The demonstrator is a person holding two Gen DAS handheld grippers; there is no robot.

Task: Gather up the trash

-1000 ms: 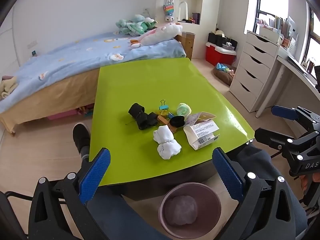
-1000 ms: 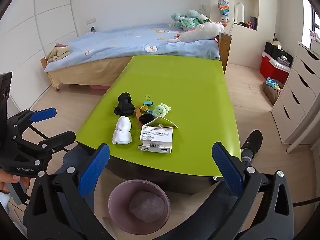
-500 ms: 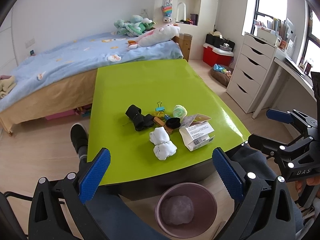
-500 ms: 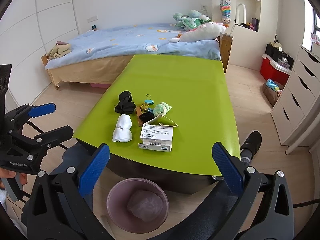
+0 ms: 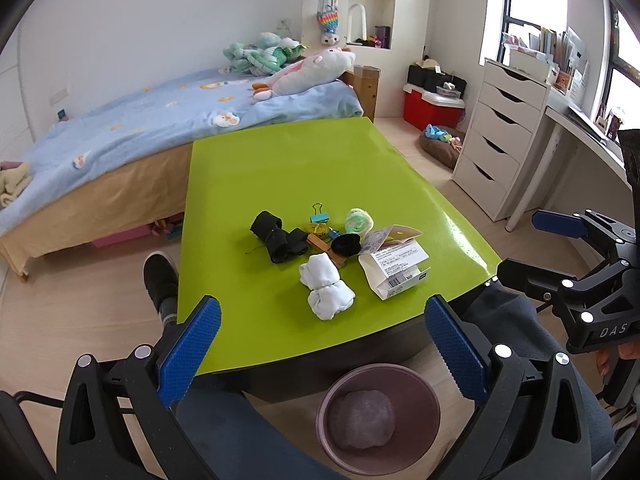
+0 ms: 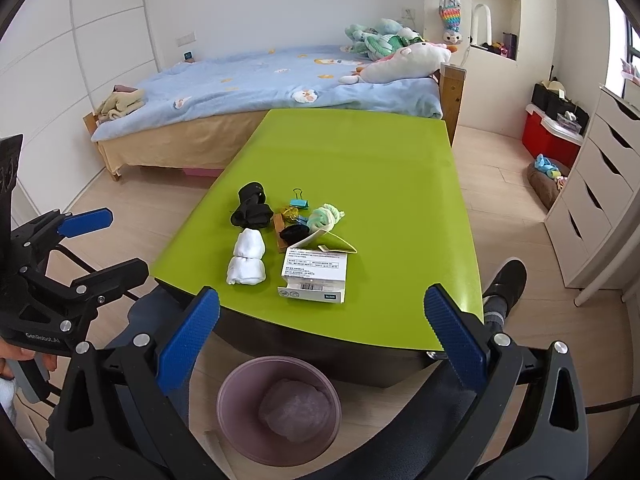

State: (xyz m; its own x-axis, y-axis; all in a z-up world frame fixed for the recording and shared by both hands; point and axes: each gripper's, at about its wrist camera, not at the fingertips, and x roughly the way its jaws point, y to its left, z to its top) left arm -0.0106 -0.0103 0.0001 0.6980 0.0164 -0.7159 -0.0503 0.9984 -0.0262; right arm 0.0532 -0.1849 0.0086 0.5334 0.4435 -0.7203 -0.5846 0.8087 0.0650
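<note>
I see both grippers — left gripper (image 5: 320, 356) and right gripper (image 6: 322, 338) — spread wide, empty, short of the counter (image 5: 280, 168) edge; the white box (image 6: 314, 274) lies ahead between my right fingers.

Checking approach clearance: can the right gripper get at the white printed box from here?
Probably yes. The right gripper is open, and the white box lies ahead near the table's front edge, nothing between.

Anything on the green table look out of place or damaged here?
The white carton lies on its side near the table's front edge with its flap torn open. Rolled socks sit mixed among clips and scraps. Both tongs are open, holding nothing.
</note>
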